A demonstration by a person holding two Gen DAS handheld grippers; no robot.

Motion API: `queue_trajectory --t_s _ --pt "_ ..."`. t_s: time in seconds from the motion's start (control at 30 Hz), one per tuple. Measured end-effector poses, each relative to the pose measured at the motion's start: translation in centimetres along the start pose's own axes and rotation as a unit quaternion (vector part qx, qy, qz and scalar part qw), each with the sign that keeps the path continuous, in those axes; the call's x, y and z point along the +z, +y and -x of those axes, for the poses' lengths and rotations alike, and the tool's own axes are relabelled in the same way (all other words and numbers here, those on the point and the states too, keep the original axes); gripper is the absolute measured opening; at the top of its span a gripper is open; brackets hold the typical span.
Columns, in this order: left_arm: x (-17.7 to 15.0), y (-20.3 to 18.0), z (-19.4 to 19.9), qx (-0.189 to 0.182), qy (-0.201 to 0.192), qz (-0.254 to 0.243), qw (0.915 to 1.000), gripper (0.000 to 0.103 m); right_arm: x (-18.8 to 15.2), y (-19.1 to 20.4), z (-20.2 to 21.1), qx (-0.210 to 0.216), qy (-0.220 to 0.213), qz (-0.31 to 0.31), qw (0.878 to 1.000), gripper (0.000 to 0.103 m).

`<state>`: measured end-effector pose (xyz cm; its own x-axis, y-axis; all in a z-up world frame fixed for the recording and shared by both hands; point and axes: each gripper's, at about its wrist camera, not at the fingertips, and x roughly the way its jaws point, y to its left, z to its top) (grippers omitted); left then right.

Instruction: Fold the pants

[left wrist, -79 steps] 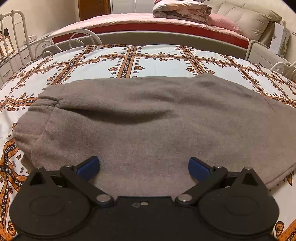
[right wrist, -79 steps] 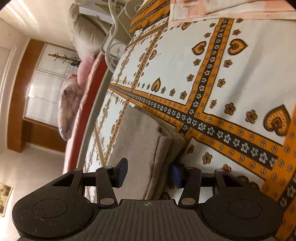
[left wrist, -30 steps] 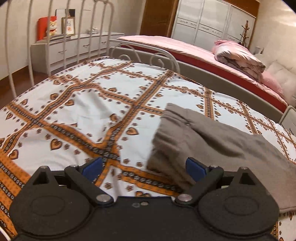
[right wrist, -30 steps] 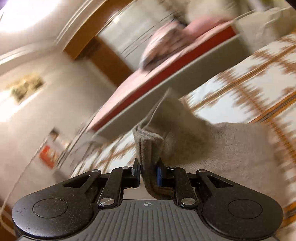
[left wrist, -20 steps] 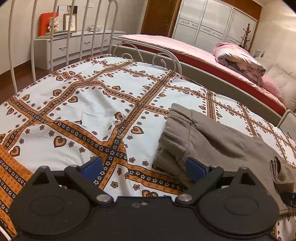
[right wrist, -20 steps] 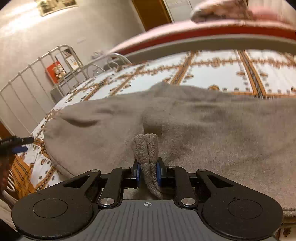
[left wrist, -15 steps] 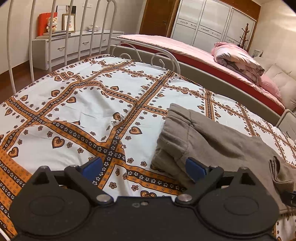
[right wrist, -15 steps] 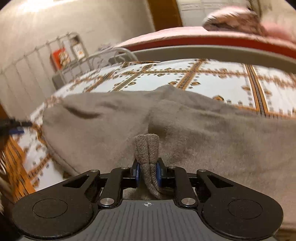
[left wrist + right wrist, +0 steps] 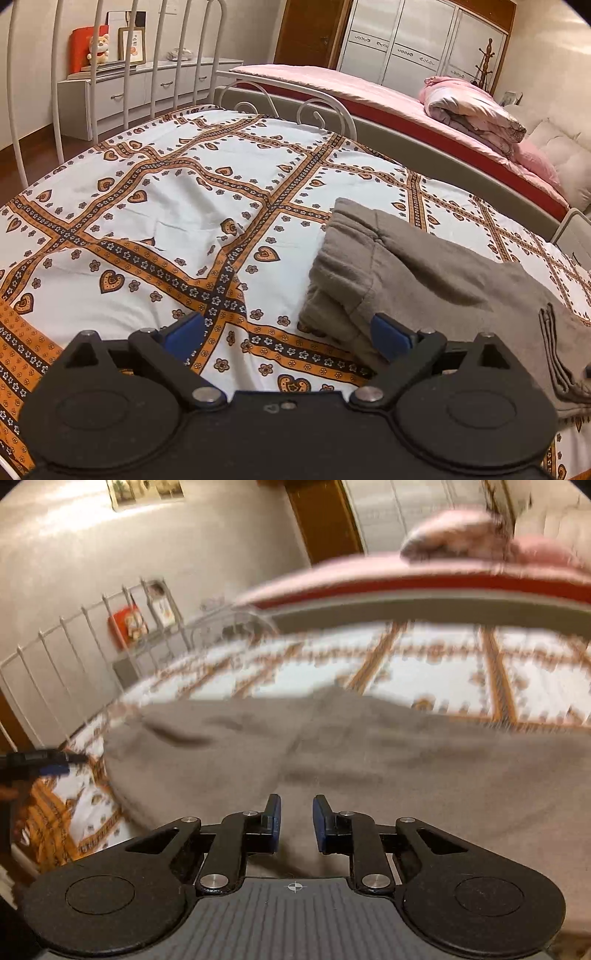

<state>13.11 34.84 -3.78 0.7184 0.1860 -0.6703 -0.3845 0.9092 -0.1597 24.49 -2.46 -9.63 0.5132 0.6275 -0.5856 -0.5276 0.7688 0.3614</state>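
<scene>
Item: grey pants (image 9: 369, 760), lying folded over on the patterned bed (image 9: 184, 206). Change: right gripper (image 9: 295, 821), clamped on a bunched leg end half a second ago, now shows fingers parted with nothing between them; the cloth lies just ahead. Left gripper (image 9: 288, 332): fingers wide apart, empty, its right finger just beside the waistband end. Judgement: first fold laid, next fold pending.

Warm indoor light, moderately bright. Left wrist view sharp throughout; fisheye bends the bed rails (image 9: 92, 66) and darkens the corners. Soft shadow under the pants (image 9: 424, 273) fold ahead of the tool. Right wrist view motion-blurred: bedsheet (image 9: 424, 668) pattern smeared, wall (image 9: 110, 546) upper left shows pale glare; only the right tool (image 9: 296, 814) itself is crisp.
</scene>
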Motion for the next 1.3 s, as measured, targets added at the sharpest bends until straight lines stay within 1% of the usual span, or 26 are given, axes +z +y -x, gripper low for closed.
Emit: queue_trajectory --t_s 0.03,0.1,0.13,0.17,0.2,0.27,0.33,0.4,0.47,0.57,0.63,0.67,0.73,0.83,0.87,0.9,0.93,0.97,1.03,1.1,1.13,1.17,1.2,1.23,1.27,1.3 --pt "0.0 -0.2 -0.1 -0.001 0.002 -0.002 1.0000 0.090 -0.4 -0.1 -1.6 0.021 0.048 -0.014 0.998 0.021" --pt "0.1 -0.5 -0.2 -0.001 0.003 -0.003 1.0000 0.091 -0.4 0.3 -1.2 0.022 0.031 -0.010 0.999 0.021" --pt "0.1 -0.6 -0.2 -0.003 0.002 -0.003 1.0000 0.091 0.1 -0.2 -0.5 0.034 0.028 -0.026 0.999 0.021" --pt "0.1 -0.8 -0.2 -0.005 0.001 -0.006 1.0000 0.091 0.4 -0.8 0.4 0.046 0.018 -0.040 0.998 0.021" --pt "0.1 -1.0 -0.3 -0.003 0.002 -0.010 0.9999 0.091 0.9 -1.6 1.8 0.041 -0.001 -0.041 0.998 0.021" --pt "0.1 -1.2 -0.4 -0.001 0.002 -0.014 0.9999 0.091 1.7 -3.3 4.9 0.011 -0.026 -0.037 0.999 0.021" --pt "0.0 -1.4 -0.4 0.001 0.002 -0.017 0.9999 0.091 2.4 -6.0 7.9 -0.038 -0.034 -0.050 0.997 0.021" --pt "0.0 -1.6 -0.7 0.003 0.004 -0.021 0.9998 0.091 2.0 -8.7 10.3 -0.091 -0.025 -0.056 0.994 0.021" --pt "0.0 -1.9 -0.9 0.005 0.006 -0.024 0.9997 0.091 1.3 -10.4 11.5 -0.113 -0.010 -0.060 0.992 0.021" --pt "-0.1 -2.6 -1.2 0.007 0.011 -0.033 0.9994 0.091 -0.5 -13.0 9.3 -0.129 0.078 -0.102 0.983 0.021" --pt "-0.1 -3.0 -1.3 0.007 0.012 -0.036 0.9992 0.091 -0.2 -13.1 9.2 -0.125 0.066 -0.104 0.984 0.021" --pt "-0.2 -3.2 -1.3 0.006 0.012 -0.039 0.9991 0.091 0.4 -12.9 9.6 -0.120 0.051 -0.100 0.986 0.021" --pt "-0.2 -3.5 -1.4 0.008 0.012 -0.044 0.9989 0.091 1.7 -12.7 10.6 -0.112 0.001 -0.090 0.990 0.021" --pt "-0.4 -3.7 -1.7 0.011 0.018 -0.049 0.9986 0.091 3.8 -13.0 10.4 -0.143 -0.034 -0.085 0.985 0.021" --pt "-0.4 -3.8 -1.8 0.012 0.021 -0.051 0.9984 0.091 4.1 -13.4 10.0 -0.150 -0.030 -0.087 0.984 0.021" --pt "-0.5 -3.9 -1.9 0.012 0.022 -0.053 0.9983 0.091 4.4 -14.2 8.6 -0.161 -0.007 -0.090 0.983 0.021" --pt "-0.4 -3.9 -2.0 0.011 0.022 -0.054 0.9982 0.091 4.2 -15.2 6.9 -0.177 0.029 -0.094 0.979 0.021" --pt "-0.4 -3.9 -2.0 0.010 0.023 -0.053 0.9983 0.091 3.7 -16.2 5.8 -0.178 0.055 -0.111 0.976 0.021" --pt "-0.4 -3.7 -2.0 0.009 0.022 -0.050 0.9985 0.091 4.4 -16.6 6.2 -0.166 0.023 -0.126 0.978 0.021" --pt "-0.4 -3.7 -2.0 0.008 0.021 -0.053 0.9983 0.091 5.9 -15.8 7.5 -0.152 -0.037 -0.117 0.981 0.021" --pt "-0.4 -3.7 -2.1 0.009 0.020 -0.054 0.9983 0.091 6.6 -15.7 7.7 -0.157 -0.057 -0.110 0.980 0.021" --pt "-0.4 -3.6 -2.2 0.010 0.022 -0.053 0.9983 0.091 6.8 -15.9 7.3 -0.165 -0.063 -0.108 0.978 0.021" --pt "-0.4 -3.6 -2.2 0.009 0.024 -0.051 0.9984 0.091 6.9 -16.3 6.5 -0.166 -0.054 -0.112 0.978 0.021" --pt "-0.5 -3.6 -2.3 0.009 0.026 -0.051 0.9983 0.091 6.8 -17.0 5.4 -0.169 -0.029 -0.119 0.978 0.021" --pt "-0.5 -3.6 -2.4 0.009 0.026 -0.053 0.9982 0.091 6.1 -18.2 3.3 -0.171 0.031 -0.136 0.975 0.021" --pt "-0.5 -3.6 -2.4 0.008 0.026 -0.052 0.9983 0.091 5.6 -18.6 3.0 -0.166 0.028 -0.143 0.975 0.021"
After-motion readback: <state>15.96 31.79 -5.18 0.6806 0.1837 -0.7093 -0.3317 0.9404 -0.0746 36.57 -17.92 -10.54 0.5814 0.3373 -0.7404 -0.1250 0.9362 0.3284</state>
